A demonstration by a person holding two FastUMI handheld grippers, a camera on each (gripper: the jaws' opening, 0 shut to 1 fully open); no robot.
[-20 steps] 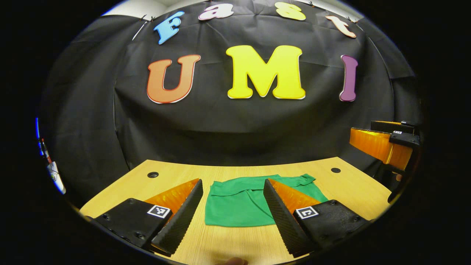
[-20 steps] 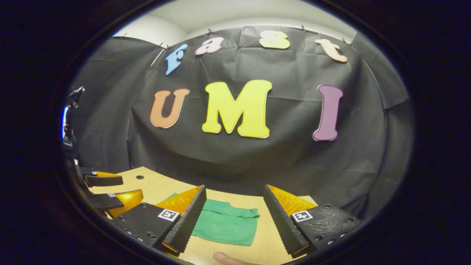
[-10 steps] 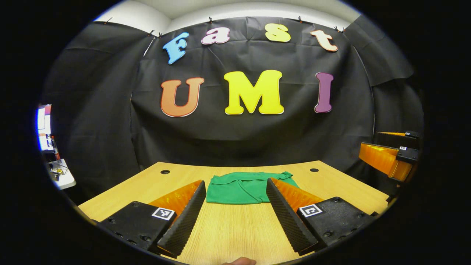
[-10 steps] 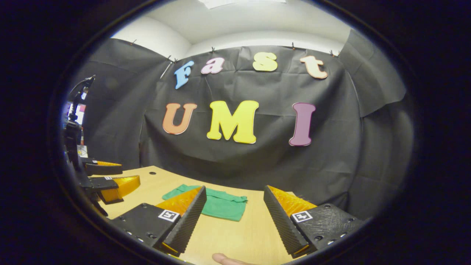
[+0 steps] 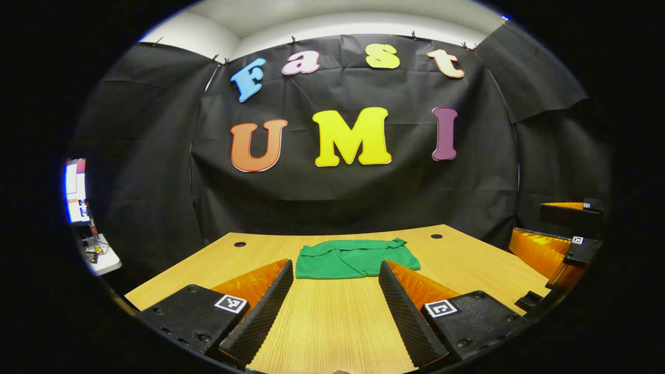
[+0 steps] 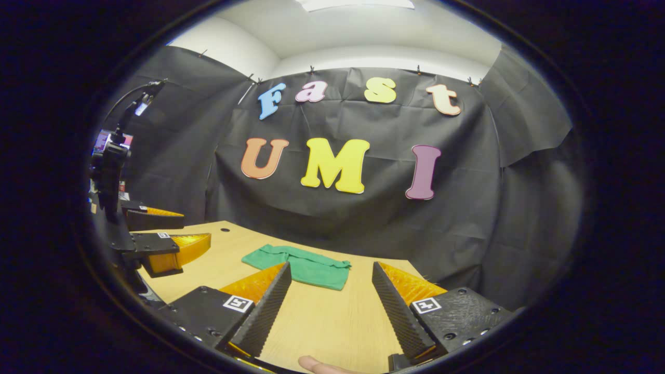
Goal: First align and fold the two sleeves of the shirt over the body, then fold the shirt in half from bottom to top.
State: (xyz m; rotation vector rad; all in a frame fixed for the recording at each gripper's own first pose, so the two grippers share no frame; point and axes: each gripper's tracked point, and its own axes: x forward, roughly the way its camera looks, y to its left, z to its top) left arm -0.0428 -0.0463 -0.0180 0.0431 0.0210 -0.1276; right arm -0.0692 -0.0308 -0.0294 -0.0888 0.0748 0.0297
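Folded shirt on the table, both grippers empty

The green shirt (image 5: pixel 356 258) lies folded into a compact rectangle toward the far side of the wooden table (image 5: pixel 332 322). The left gripper (image 5: pixel 335 270) and right gripper (image 6: pixel 329 272) hover over the near edge, jaws spread wide, holding nothing, well apart from the shirt

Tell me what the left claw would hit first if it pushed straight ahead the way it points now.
Probably the folded green shirt: it lies on the table dead ahead, between the open left claw fingers' lines. Height above the table is unclear, so it might pass over.
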